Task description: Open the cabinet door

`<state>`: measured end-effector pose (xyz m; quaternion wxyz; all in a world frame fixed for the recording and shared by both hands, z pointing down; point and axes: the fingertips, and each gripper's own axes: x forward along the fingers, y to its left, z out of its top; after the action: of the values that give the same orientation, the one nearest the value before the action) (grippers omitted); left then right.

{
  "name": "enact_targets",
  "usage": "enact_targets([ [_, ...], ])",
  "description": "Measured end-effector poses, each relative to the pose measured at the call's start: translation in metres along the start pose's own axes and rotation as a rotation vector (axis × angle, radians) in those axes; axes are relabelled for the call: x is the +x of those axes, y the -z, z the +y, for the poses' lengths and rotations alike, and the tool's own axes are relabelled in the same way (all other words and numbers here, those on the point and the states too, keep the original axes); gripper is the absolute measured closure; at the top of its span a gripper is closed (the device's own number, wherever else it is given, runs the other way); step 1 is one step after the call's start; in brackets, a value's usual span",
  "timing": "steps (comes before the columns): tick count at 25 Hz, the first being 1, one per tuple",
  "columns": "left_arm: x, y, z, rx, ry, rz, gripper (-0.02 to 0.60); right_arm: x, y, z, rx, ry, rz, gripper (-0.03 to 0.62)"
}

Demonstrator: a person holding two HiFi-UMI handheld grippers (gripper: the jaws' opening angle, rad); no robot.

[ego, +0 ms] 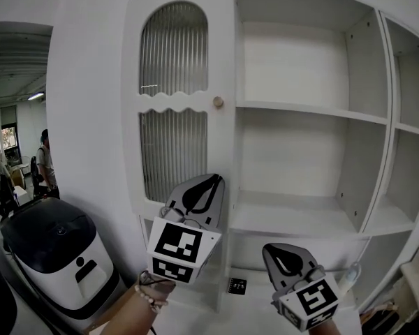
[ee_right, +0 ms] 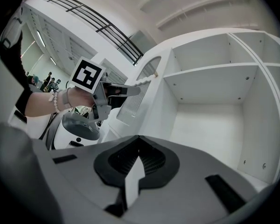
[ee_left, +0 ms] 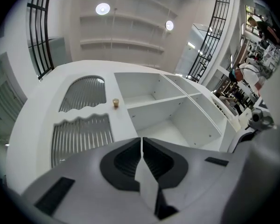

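Grey left tool (ego: 214, 180) and right tool (ego: 269, 250) carry black-and-white marker cubes (ego: 180, 248); a seemingly beaded bracelet (ego: 151, 296) rings the left wrist.

The head view faces the white cabinet (ego: 300, 68) squarely from close in front. Both gripper views look upward at it from lower down, and all three views share its open shelves (ego: 307, 109).

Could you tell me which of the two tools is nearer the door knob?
The left tool, held up before the door just below the knob; the right tool hangs lower, in front of the open shelves.
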<state>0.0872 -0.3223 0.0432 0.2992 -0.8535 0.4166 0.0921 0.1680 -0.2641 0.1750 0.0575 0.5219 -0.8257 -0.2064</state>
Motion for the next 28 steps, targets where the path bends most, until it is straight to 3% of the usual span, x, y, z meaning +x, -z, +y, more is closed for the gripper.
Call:
enact_targets([
  [9, 0.034, -0.035, 0.029, 0.061, -0.039, -0.059, 0.557, 0.001, -0.003, -0.003, -0.009, 0.008, 0.012, 0.594],
  [16, 0.060, -0.060, 0.052, 0.021, -0.058, -0.089, 0.514, 0.003, 0.000, -0.004, -0.012, 0.006, 0.016, 0.594],
  [24, 0.077, -0.079, 0.065, 0.123, -0.065, -0.073, 0.496, 0.006, 0.004, -0.004, -0.013, -0.002, 0.025, 0.594],
  [28, 0.074, -0.086, 0.069, 0.112, -0.075, -0.100, 0.468, 0.008, 0.007, -0.001, -0.013, -0.012, 0.031, 0.594],
])
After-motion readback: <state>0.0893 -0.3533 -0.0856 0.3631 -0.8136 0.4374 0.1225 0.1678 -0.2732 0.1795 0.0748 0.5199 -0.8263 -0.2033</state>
